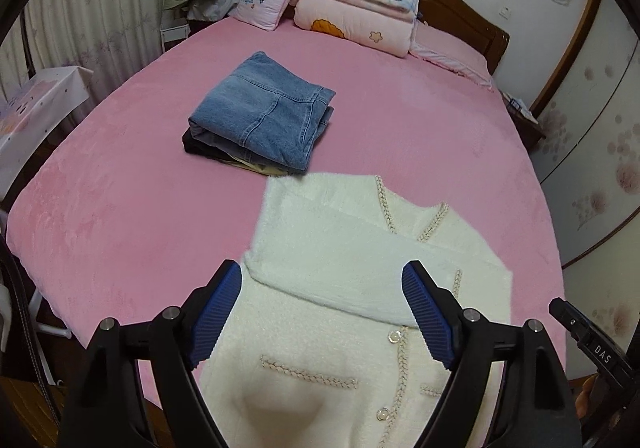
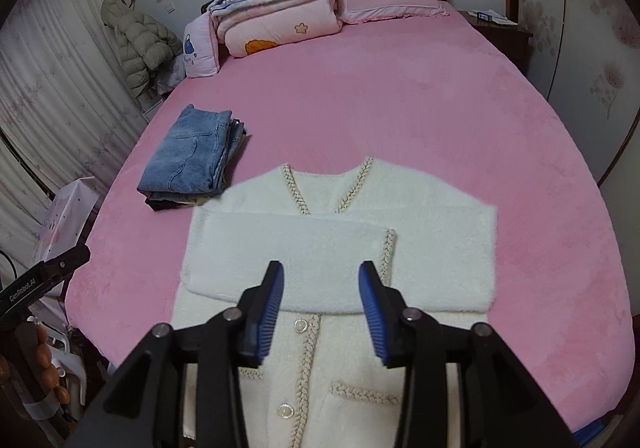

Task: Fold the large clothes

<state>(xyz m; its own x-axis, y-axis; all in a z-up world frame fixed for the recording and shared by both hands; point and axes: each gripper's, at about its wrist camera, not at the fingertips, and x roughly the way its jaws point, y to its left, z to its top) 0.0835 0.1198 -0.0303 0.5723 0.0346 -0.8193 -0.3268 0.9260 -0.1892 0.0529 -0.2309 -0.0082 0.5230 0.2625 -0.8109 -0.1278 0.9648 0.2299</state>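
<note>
A cream fuzzy cardigan (image 1: 340, 248) with braided trim and pearl buttons lies flat on the pink bed (image 1: 120, 208), both sleeves folded across its chest. It also shows in the right wrist view (image 2: 440, 240). My left gripper (image 1: 322, 276) is open and empty, hovering above the cardigan's lower left part. My right gripper (image 2: 322, 276) is open and empty, above the folded sleeve (image 2: 300, 264) at the cardigan's middle. Neither gripper touches the cloth.
A stack of folded clothes topped by blue jeans (image 1: 260, 116) lies beyond the cardigan to the left, also in the right wrist view (image 2: 192, 156). Folded quilts (image 1: 360, 4) and pillows sit at the headboard. The pink bed (image 2: 400, 96) stretches wide to the right.
</note>
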